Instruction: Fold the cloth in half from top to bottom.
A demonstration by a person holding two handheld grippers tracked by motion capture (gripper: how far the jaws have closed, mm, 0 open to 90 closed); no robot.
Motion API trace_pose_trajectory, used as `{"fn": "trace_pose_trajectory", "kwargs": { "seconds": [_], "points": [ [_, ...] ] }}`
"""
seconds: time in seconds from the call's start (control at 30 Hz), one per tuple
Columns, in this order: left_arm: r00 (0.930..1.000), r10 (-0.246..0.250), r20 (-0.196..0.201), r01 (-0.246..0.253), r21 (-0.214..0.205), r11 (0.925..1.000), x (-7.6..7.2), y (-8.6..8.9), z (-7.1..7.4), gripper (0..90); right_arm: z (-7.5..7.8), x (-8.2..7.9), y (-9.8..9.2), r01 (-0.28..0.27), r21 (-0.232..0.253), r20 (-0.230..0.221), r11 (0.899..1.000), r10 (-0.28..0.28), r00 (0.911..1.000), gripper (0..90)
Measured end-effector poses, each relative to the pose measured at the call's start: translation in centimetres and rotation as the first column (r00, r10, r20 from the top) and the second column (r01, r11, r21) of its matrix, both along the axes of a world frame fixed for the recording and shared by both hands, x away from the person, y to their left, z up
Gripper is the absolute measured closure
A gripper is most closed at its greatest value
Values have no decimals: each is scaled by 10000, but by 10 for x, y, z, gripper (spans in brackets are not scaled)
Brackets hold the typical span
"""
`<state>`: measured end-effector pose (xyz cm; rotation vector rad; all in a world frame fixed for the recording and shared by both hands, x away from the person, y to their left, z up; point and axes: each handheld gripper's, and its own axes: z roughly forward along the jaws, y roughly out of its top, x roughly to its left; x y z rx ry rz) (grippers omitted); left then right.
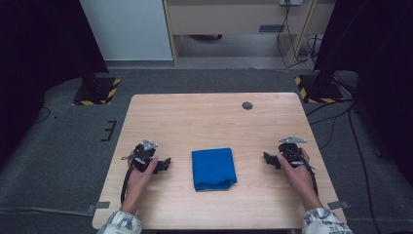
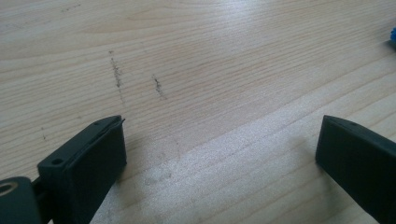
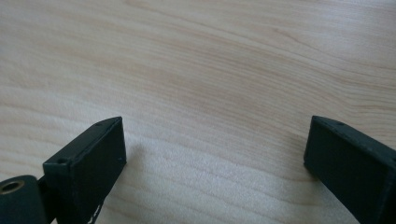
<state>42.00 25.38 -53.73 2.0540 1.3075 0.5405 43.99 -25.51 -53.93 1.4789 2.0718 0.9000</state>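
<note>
High view: a folded blue cloth (image 1: 213,168) is lying flat at the lower centre of the frame, on a pale rectangular wooden counter (image 1: 204,117). A small dark round mark (image 1: 247,105) is sitting on the counter toward the upper right of centre. The person's left hand (image 1: 141,176) is resting at lower left, holding the black left gripper (image 1: 164,164), which is pointing toward the cloth and lying well apart from it. The right hand (image 1: 297,170) is sitting at lower right with the black right gripper (image 1: 267,158), also aimed inward and apart from the cloth. Patterned sleeves are showing at the bottom edge.

Left gripper view: the jaws are standing wide apart with bare wood grain between them, nothing held. Faint dark scuff marks (image 2: 116,74) are showing in the upper left, and a sliver of blue cloth (image 2: 392,34) is peeking in at the right edge.

Right gripper view: the jaws are likewise spread wide over bare counter (image 3: 201,70), empty.
</note>
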Motion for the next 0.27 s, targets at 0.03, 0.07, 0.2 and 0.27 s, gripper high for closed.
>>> {"fn": "trace_pose_trajectory", "kwargs": {
  "seconds": [0.03, 0.07, 0.2, 0.27],
  "points": [
    [10000, 3, -2, -3, -3, 10000, 0, 0, 0, 9, 0, -1, 2, -47, -209, -24, 9998, 47, 10000, 53],
    [10000, -3, -4, 3, 16, 10000, -1, 0, 0, 8, 0, -2, 2, -99, -203, -47, 9997, 98, 9999, 53],
    [10000, 4, -4, -4, 12, 10000, -2, 1, 0, 8, 0, -5, 2, -92, -216, -43, 9997, 91, 9999, 54],
    [10000, 7, 4, -7, 15, 10000, -3, 1, 0, 8, 0, -6, 2, -85, -208, -40, 9997, 84, 10000, 54]
  ]
}}
